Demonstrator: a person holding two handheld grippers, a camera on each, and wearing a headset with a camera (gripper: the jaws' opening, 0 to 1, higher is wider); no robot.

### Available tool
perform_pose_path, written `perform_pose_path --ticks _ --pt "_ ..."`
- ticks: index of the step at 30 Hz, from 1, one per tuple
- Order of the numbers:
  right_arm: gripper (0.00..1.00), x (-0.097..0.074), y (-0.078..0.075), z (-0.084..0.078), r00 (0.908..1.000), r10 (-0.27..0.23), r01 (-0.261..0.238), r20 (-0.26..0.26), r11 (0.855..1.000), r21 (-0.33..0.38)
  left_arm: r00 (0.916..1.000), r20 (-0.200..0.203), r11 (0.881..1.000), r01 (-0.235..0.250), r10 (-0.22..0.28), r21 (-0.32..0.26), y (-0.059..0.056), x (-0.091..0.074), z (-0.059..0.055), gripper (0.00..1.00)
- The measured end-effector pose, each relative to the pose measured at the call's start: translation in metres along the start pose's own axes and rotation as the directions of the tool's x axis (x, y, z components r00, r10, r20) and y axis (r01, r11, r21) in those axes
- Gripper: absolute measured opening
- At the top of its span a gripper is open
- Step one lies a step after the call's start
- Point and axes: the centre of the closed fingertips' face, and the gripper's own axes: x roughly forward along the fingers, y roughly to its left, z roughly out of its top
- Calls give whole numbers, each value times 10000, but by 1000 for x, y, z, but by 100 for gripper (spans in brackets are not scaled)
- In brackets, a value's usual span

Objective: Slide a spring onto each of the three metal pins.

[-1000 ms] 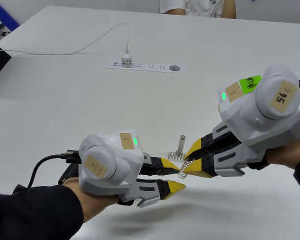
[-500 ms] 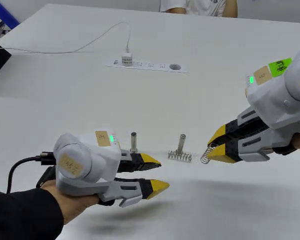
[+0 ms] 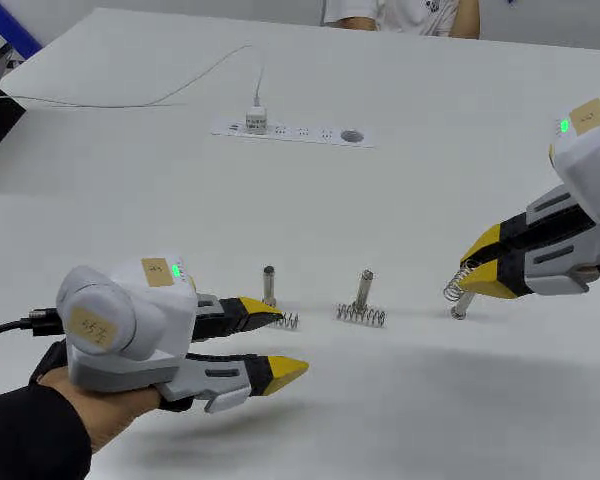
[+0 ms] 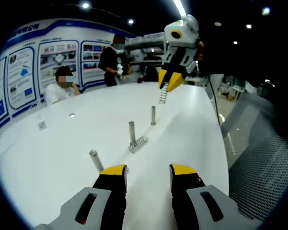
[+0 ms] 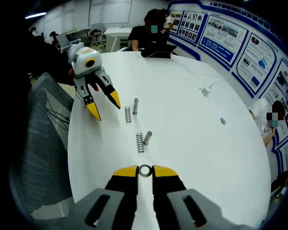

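Observation:
Three metal pins stand in a row on the white table: the left pin [image 3: 269, 284], the middle pin [image 3: 364, 288] and the right pin [image 3: 463, 305]. One loose spring [image 3: 287, 321] lies by the left pin, and a second spring [image 3: 361, 314] lies at the foot of the middle pin. My right gripper [image 3: 480, 270] is shut on a third spring [image 3: 457, 283], held just above the right pin; that spring [image 5: 144, 170] shows end-on between its jaws. My left gripper [image 3: 277, 342] is open and empty, in front of the left pin [image 4: 96, 160].
A white power strip [image 3: 290, 131] with a plugged cable lies farther back on the table. A person sits at the far edge [image 3: 395, 12]. A mesh chair [image 5: 43, 143] stands beside the near table edge. Bare tabletop [image 3: 130, 220] surrounds the pins.
My right gripper has carried its spring to the right, from near the middle pin to over the right pin. My left gripper drew back to the left, uncovering the left pin and its spring.

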Motion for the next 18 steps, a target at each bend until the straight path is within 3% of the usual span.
perform_pose_path --ticks 7,18 --pt "12 -7 -16 -8 9990 -342 346 -276 9993 150 9999 -77 9997 -140 138 -192 1 -3 -5 40" --pt "12 1 -33 -24 9956 -414 451 -839 9980 433 9996 -140 9990 -258 254 -363 2 -8 -10 43"
